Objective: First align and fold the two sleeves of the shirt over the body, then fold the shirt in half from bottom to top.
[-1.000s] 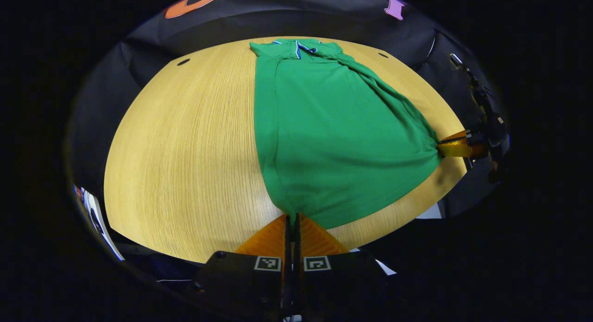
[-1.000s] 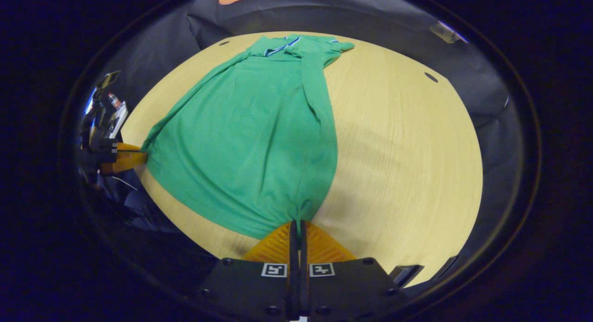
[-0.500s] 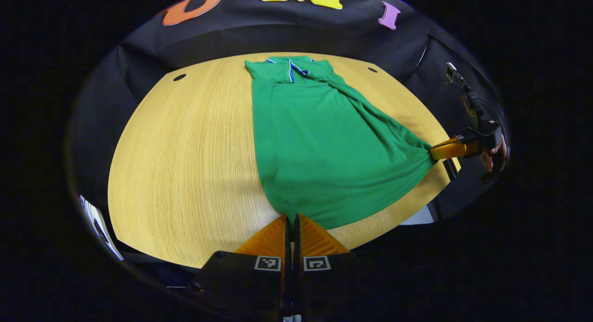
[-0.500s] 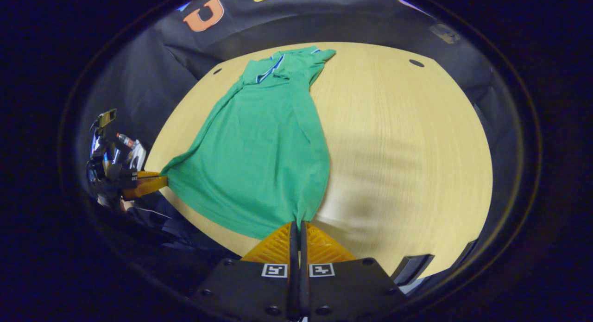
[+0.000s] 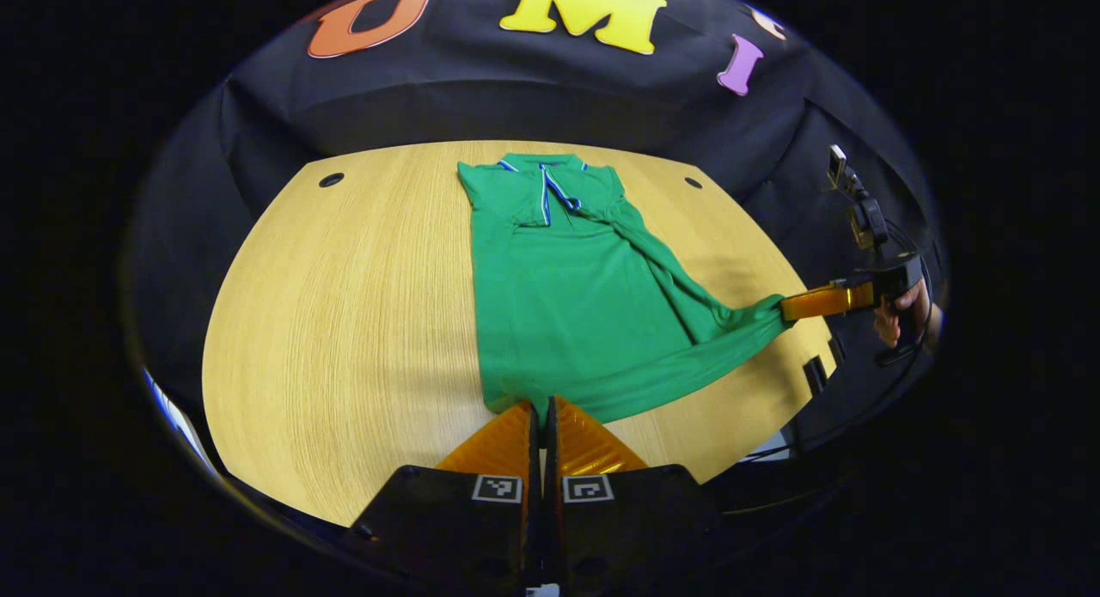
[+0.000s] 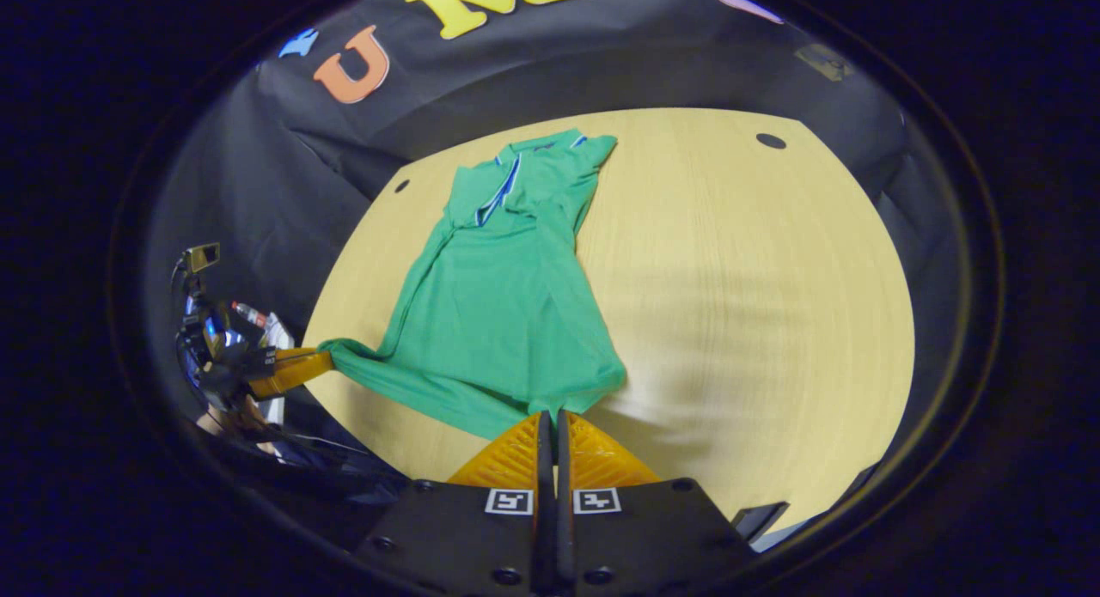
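Shirt (image 5: pixel 584 313) is green and lies on the table (image 5: pixel 344 322) in the middle of the left gripper view, collar at the top. At the bottom middle, the left gripper (image 5: pixel 541 405) has its fingers pressed together on the bottom hem. At the right edge, the right gripper (image 5: pixel 784 307) pinches the other hem corner, and a hand (image 5: pixel 902 313) holds it.

In the right gripper view, the left gripper (image 6: pixel 325 362) is at the lower left, pinching the shirt (image 6: pixel 507 313). At the bottom middle, the right gripper (image 6: pixel 550 415) is closed on the hem.
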The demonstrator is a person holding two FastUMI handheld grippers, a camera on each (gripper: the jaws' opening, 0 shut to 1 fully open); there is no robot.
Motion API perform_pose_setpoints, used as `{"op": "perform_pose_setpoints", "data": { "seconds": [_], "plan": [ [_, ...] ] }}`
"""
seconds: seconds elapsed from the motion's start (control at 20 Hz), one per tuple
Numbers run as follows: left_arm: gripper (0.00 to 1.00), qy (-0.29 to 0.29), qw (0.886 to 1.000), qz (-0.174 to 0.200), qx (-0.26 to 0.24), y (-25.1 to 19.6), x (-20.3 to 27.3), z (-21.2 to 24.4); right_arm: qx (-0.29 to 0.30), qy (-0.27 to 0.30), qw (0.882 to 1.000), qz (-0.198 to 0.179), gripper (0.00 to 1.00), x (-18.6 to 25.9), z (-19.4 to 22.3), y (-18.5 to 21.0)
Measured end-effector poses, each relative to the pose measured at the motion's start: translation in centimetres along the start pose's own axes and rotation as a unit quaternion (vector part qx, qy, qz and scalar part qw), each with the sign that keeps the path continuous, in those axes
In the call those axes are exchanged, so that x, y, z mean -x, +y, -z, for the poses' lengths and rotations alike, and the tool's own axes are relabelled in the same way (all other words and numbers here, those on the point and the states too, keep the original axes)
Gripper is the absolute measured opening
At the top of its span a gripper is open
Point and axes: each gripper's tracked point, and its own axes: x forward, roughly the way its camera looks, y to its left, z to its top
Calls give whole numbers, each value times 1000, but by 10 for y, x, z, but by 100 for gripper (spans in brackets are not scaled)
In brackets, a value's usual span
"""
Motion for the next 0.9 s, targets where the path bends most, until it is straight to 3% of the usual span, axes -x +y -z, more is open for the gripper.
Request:
{"op": "perform_pose_setpoints", "data": {
  "seconds": [0.25,0.65,0.9],
  "plan": [
    [4,-33,999,2,-3,13,-8,-53,-52,-34,998,-18,0,7,-63,5],
    [4,-85,996,7,-1,29,-33,-155,-32,-78,996,-13,2,-5,-157,13],
    [4,-115,992,22,50,46,-50,-220,-16,-111,994,2,2,-16,-217,15]
  ]
}}
